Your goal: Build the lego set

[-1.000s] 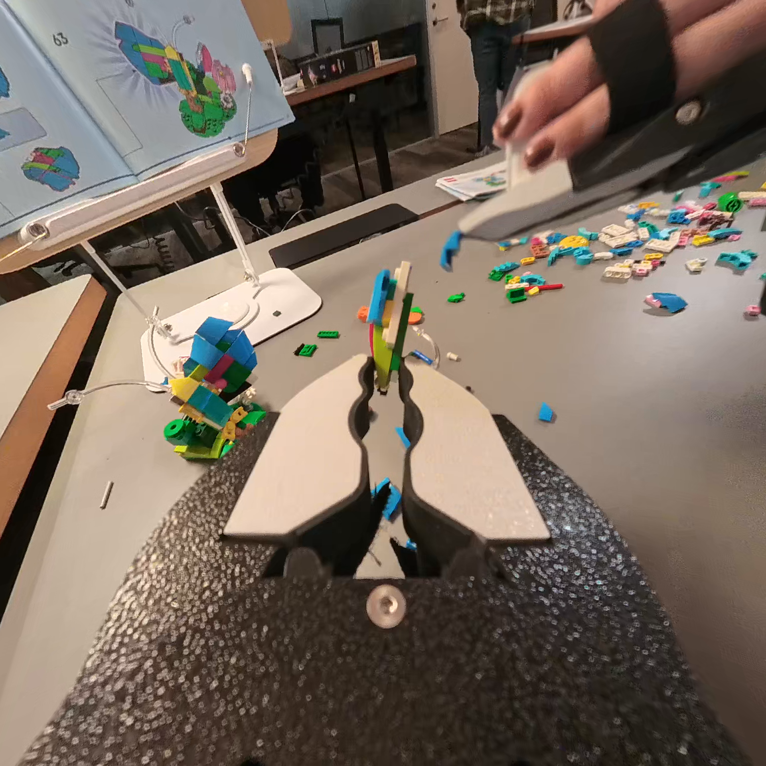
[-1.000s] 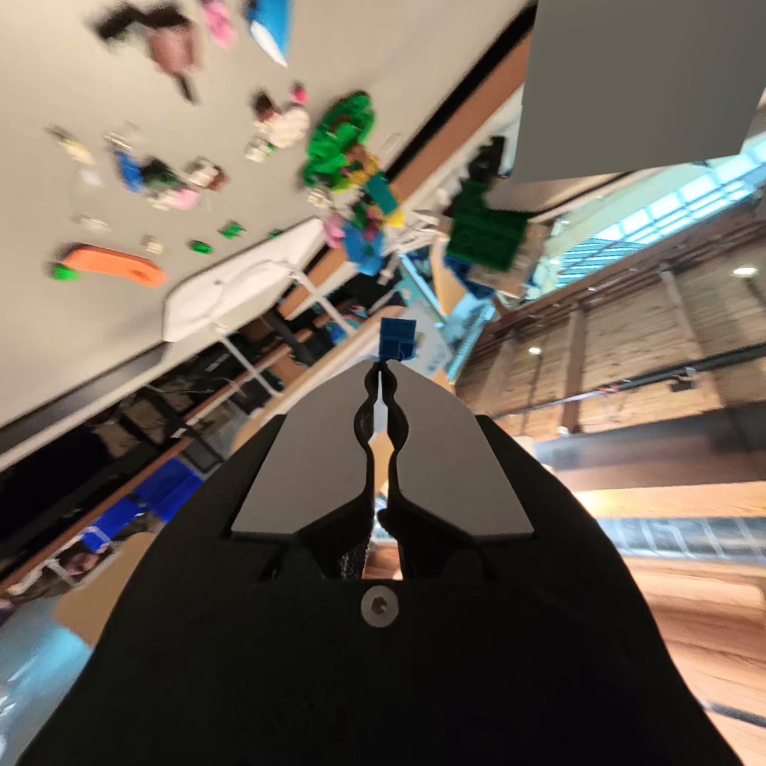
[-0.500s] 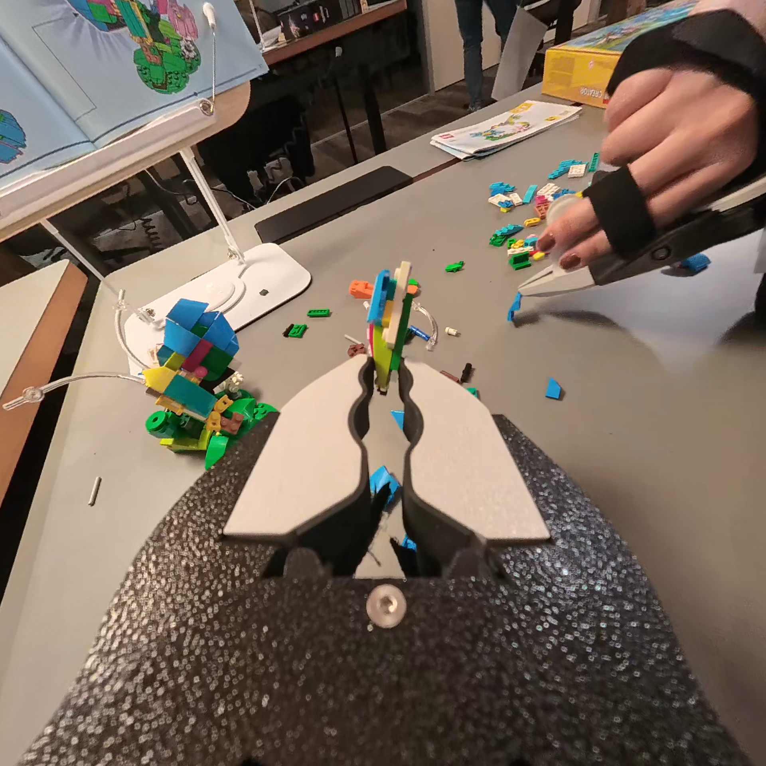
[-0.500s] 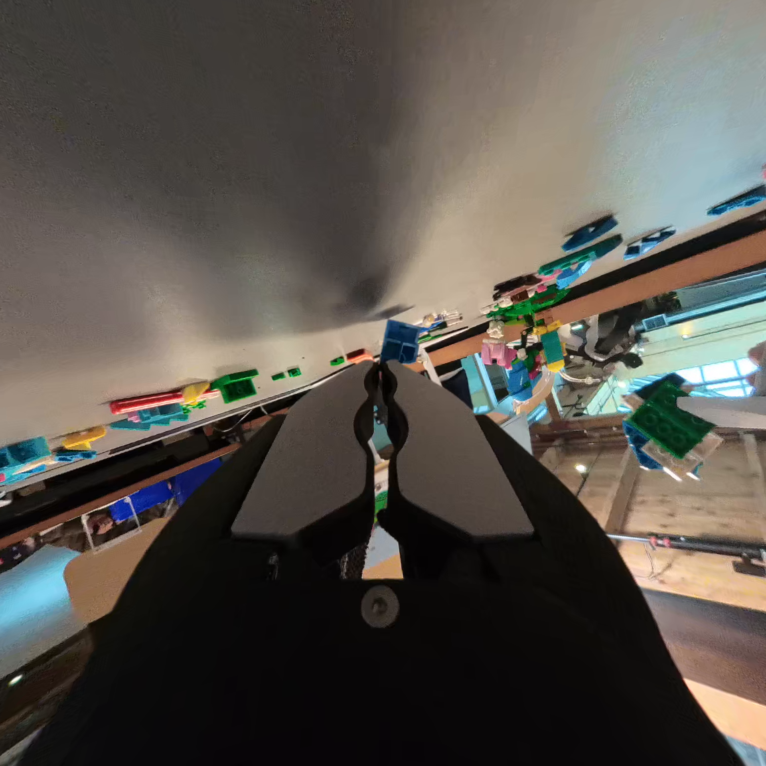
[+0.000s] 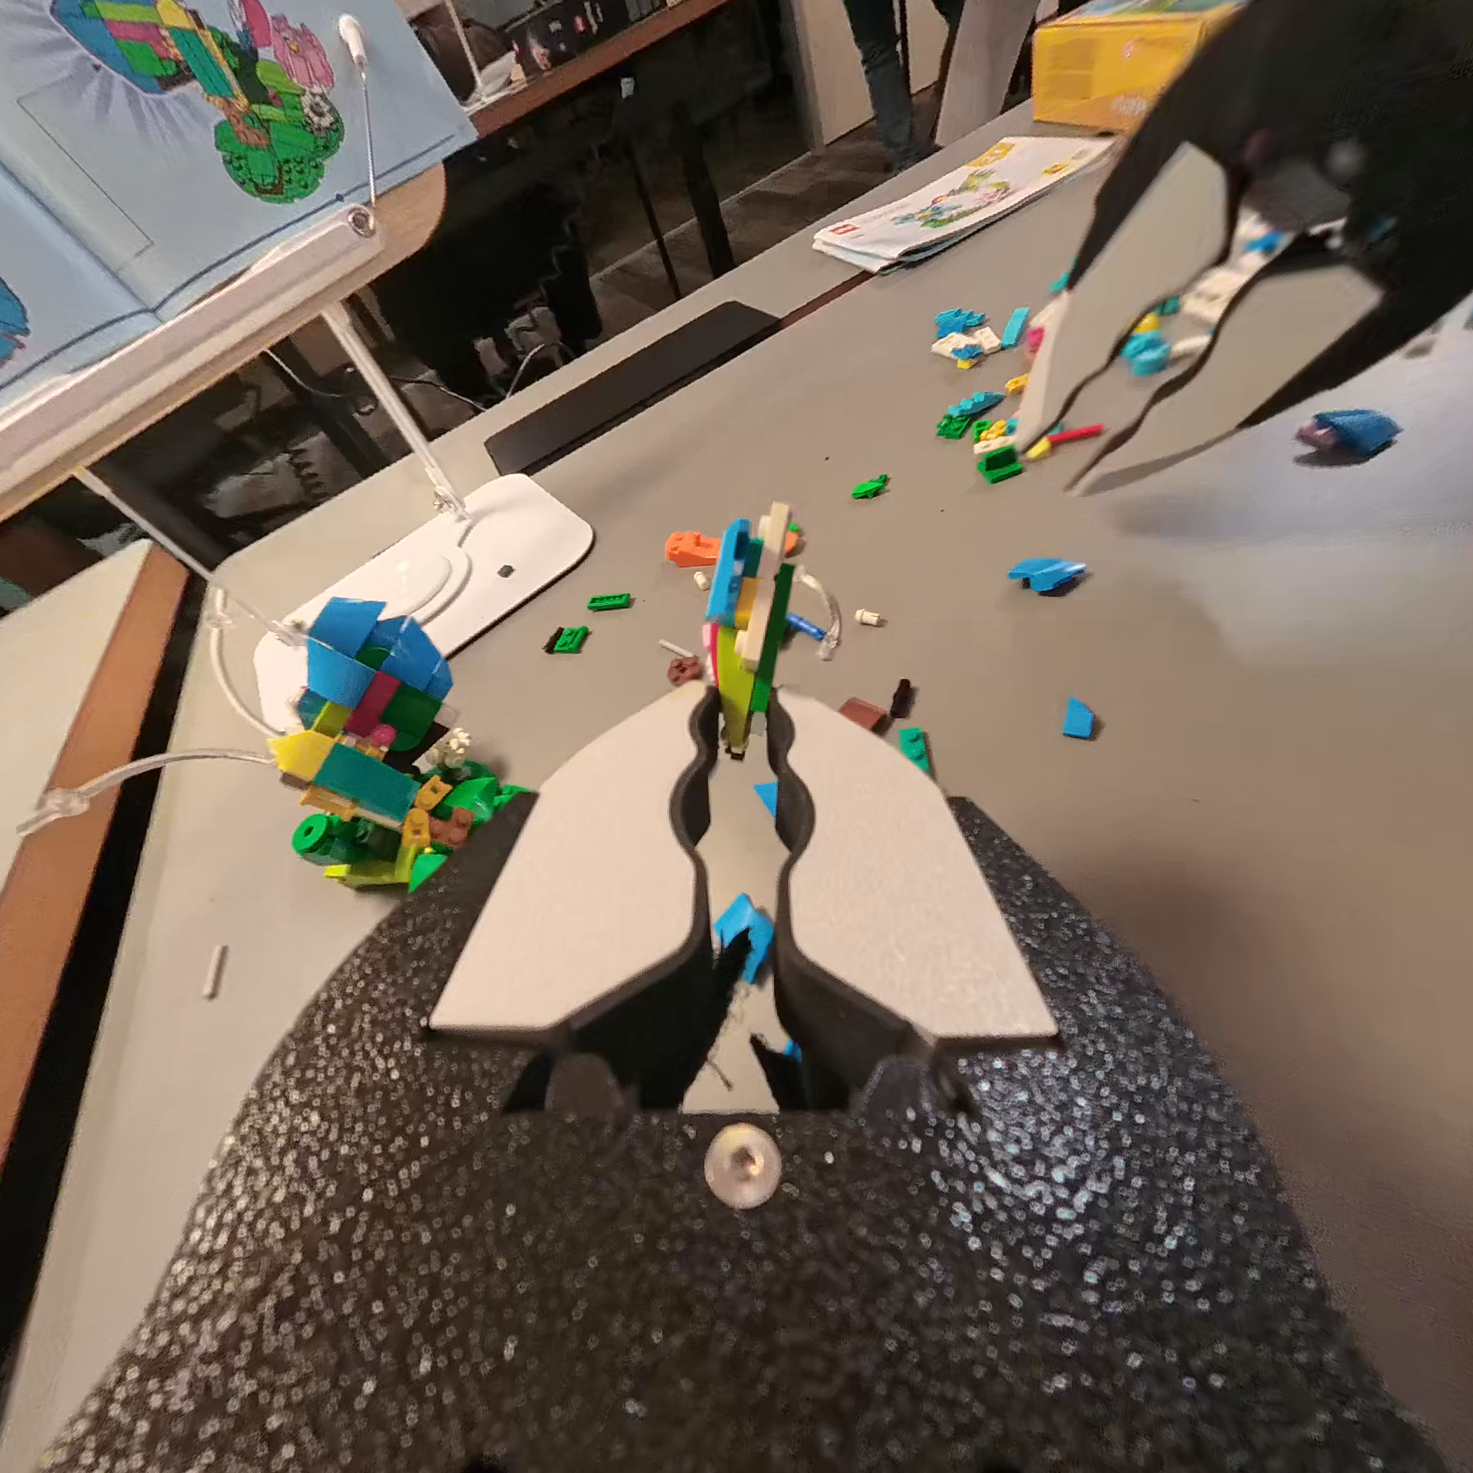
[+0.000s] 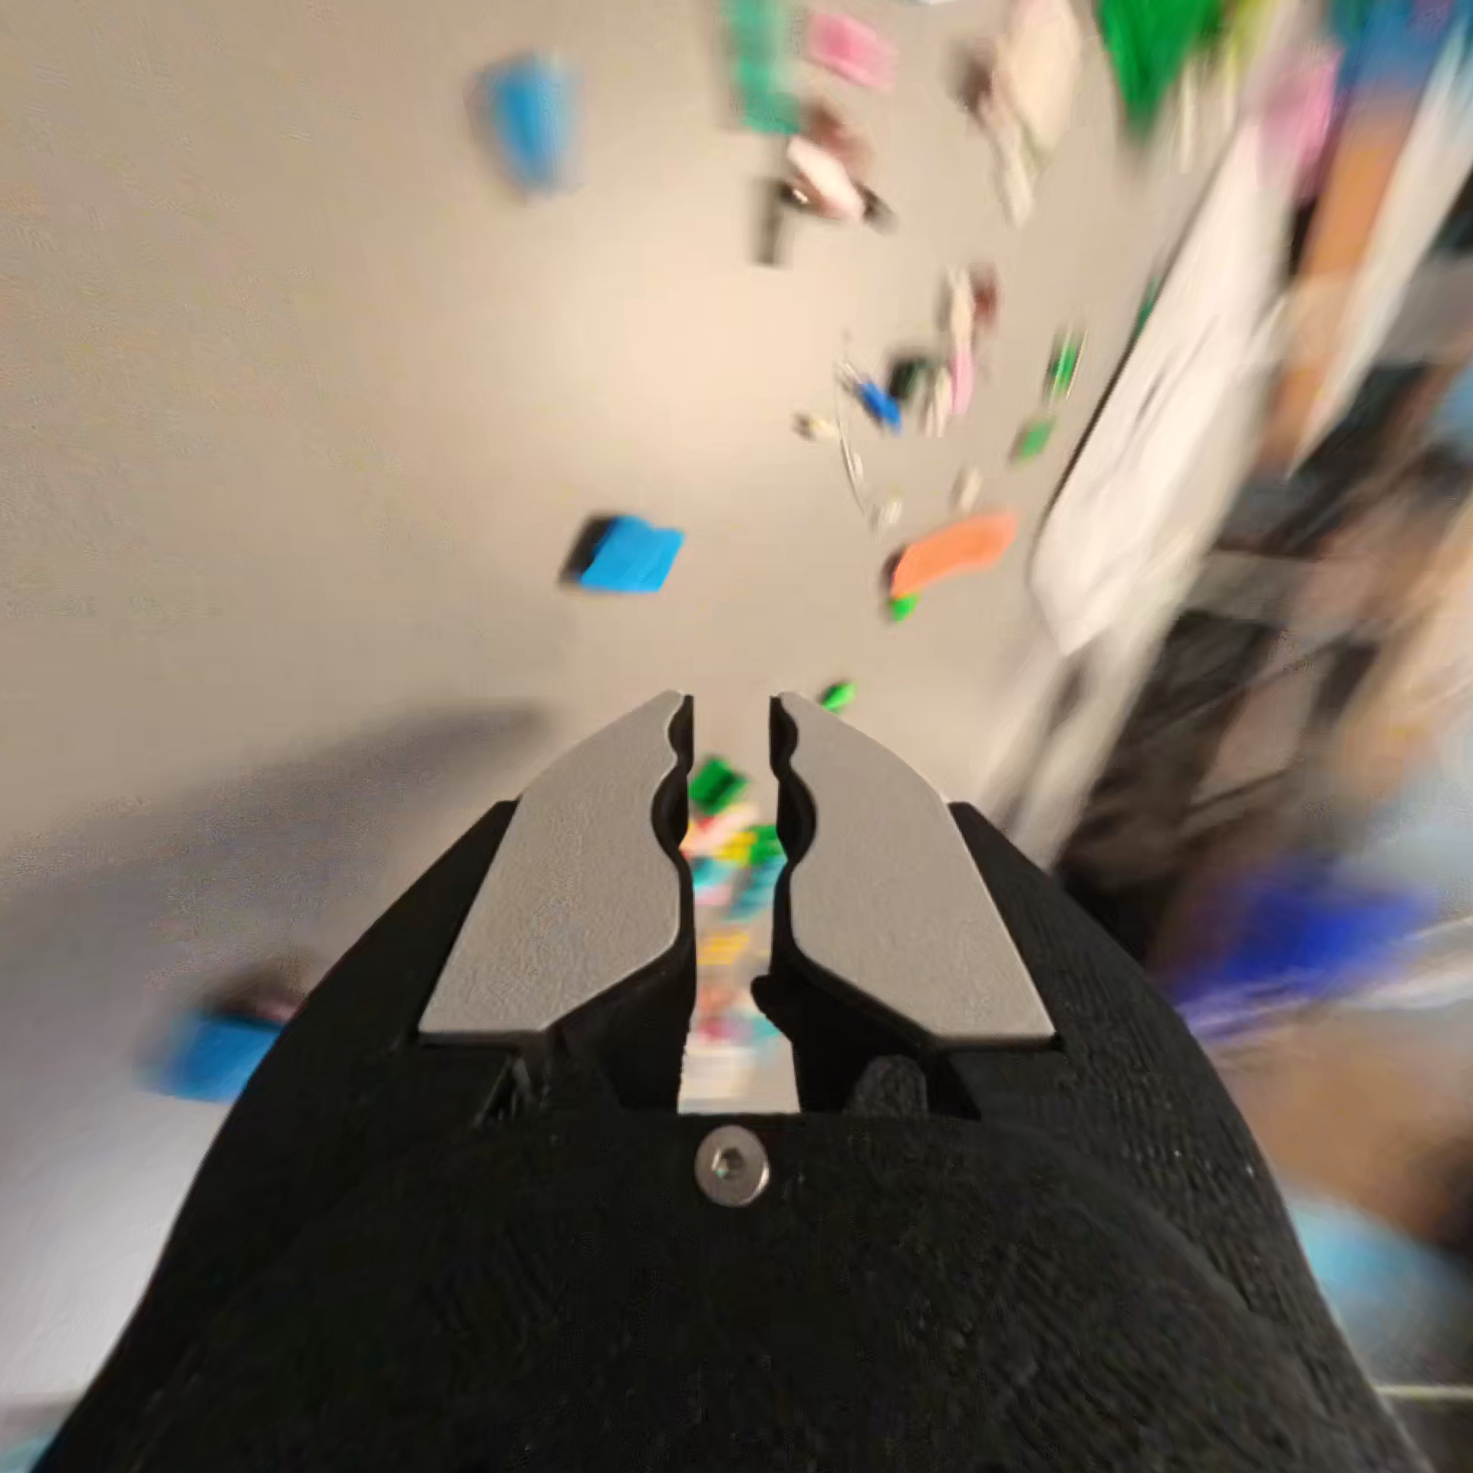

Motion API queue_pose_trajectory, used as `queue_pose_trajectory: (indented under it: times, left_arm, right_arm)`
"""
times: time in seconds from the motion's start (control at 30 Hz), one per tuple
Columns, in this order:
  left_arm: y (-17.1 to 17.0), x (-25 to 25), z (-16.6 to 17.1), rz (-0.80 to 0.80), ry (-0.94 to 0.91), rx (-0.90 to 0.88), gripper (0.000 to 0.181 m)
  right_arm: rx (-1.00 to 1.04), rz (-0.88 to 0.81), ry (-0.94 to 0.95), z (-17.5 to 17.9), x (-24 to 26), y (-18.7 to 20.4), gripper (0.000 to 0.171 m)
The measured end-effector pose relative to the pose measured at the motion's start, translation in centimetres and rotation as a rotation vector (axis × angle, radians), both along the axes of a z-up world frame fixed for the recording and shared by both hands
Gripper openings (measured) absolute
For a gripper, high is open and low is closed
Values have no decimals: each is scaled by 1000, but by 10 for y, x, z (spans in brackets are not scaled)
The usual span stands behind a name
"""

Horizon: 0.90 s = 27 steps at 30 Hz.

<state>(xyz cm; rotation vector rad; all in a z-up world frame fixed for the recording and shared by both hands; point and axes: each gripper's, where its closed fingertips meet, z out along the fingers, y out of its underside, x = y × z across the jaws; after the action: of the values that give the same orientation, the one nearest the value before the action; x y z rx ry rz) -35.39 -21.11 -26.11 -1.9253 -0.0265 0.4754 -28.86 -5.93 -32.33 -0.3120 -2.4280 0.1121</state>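
My left gripper [image 5: 737, 713] is shut on the lower edge of a flat, layered lego assembly [image 5: 749, 614] of blue, white, lime and green plates and holds it upright above the grey table [image 5: 1196, 837]. My right gripper [image 6: 729, 701] is open and empty, and its view is motion-blurred. In the left wrist view it [image 5: 1052, 466] hangs at the upper right over the table. A small blue piece [image 5: 1044, 574] lies on the table between the two grippers and also shows in the right wrist view [image 6: 630, 554]. A partly built lego model [image 5: 367, 741] stands at the left.
A pile of loose pieces [image 5: 988, 375] lies at the far right, with more scattered around the assembly. An open instruction book [image 5: 199, 119] rests on a stand with a white base [image 5: 478, 574]. A booklet [image 5: 956, 199] and a yellow box [image 5: 1116, 64] lie at the back.
My right gripper came down to the table, opened and let go of the small blue piece, which now lies on the table. My left gripper keeps holding the assembly in place.
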Motion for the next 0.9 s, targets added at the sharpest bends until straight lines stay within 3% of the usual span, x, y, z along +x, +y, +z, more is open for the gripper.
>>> queue_pose_trajectory:
  times: [0.07,0.13,0.17,0.3,0.47,0.9]
  left_arm:
    - [0,-2,-1,22,63,-23,11]
    - [1,-4,-1,39,135,-44,11]
    - [1,-4,0,45,166,-51,11]
    - [3,-4,2,54,245,-55,11]
    - [6,0,2,42,291,-60,11]
    - [10,4,-3,23,323,-88,11]
  right_arm:
    - [-517,-430,-243,-4,9,-15,22]
    - [-900,-626,-312,4,5,-25,16]
    - [-975,-692,-289,2,3,-20,11]
    - [-1030,-828,-288,-20,11,-17,17]
    - [-1107,-895,-221,-17,5,-23,31]
    - [-894,-920,-136,-28,1,-22,24]
